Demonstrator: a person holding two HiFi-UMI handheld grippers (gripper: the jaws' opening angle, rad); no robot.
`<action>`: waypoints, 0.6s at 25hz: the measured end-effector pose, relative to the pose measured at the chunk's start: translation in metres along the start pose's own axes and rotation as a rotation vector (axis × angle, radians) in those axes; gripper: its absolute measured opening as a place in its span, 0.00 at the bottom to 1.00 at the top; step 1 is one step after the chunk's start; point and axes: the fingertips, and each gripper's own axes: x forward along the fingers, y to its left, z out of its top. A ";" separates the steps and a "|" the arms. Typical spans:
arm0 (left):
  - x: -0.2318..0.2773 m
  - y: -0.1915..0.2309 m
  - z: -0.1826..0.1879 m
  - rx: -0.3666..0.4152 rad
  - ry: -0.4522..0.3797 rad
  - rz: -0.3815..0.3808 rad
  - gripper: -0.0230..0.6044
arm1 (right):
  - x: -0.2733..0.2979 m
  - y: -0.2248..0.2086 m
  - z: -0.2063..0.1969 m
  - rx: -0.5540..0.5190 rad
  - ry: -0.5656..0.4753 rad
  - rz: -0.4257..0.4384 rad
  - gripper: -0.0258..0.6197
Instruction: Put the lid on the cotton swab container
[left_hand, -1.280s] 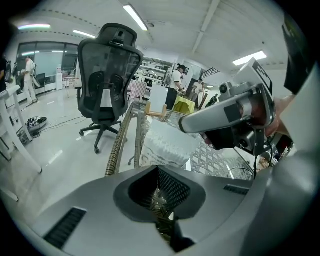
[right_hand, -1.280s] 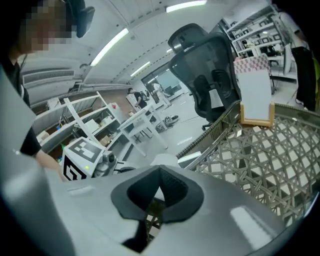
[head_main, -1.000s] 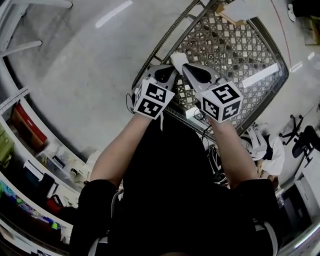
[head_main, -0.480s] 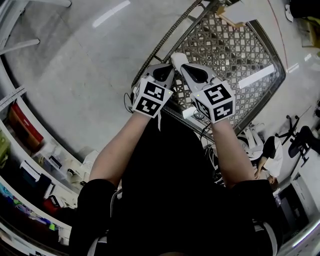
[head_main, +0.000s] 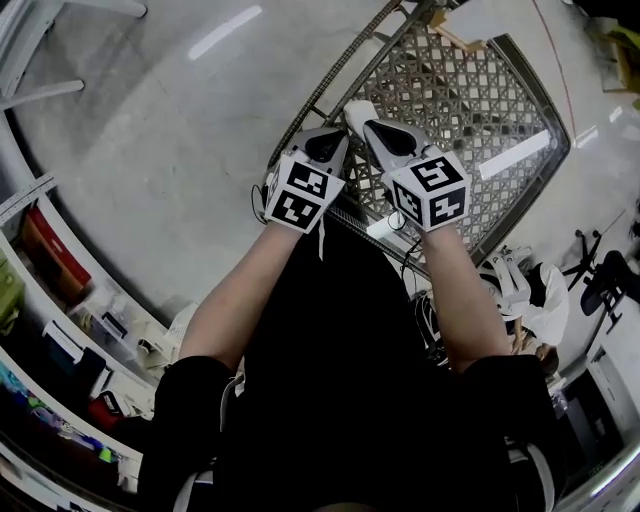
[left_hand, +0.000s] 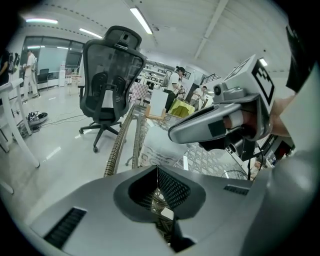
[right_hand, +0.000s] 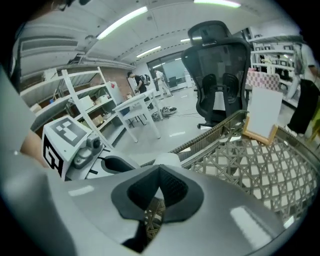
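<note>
Head view shows my left claw (left_hand: 157, 175) and right claw (right_hand: 160, 173) side by side over the woven counter (head_main: 470, 90), both fully closed and empty, no cotton swab container or lid in any view, so the task looks unstarted and next I must find them.

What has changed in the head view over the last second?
The right gripper has shifted slightly forward and toward the left gripper. Nothing was taken hold of or let go. The left gripper and the woven table stayed put; both pairs of jaws remain shut, empty.
</note>
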 end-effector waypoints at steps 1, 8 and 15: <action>-0.004 -0.002 0.000 0.003 0.003 0.000 0.05 | -0.001 -0.001 -0.001 0.027 -0.001 0.006 0.06; -0.044 0.003 0.011 0.029 -0.004 0.049 0.05 | -0.003 0.003 0.000 0.038 0.018 -0.015 0.06; -0.092 0.011 0.032 0.019 -0.071 0.090 0.05 | -0.061 0.013 0.039 0.165 -0.188 -0.034 0.06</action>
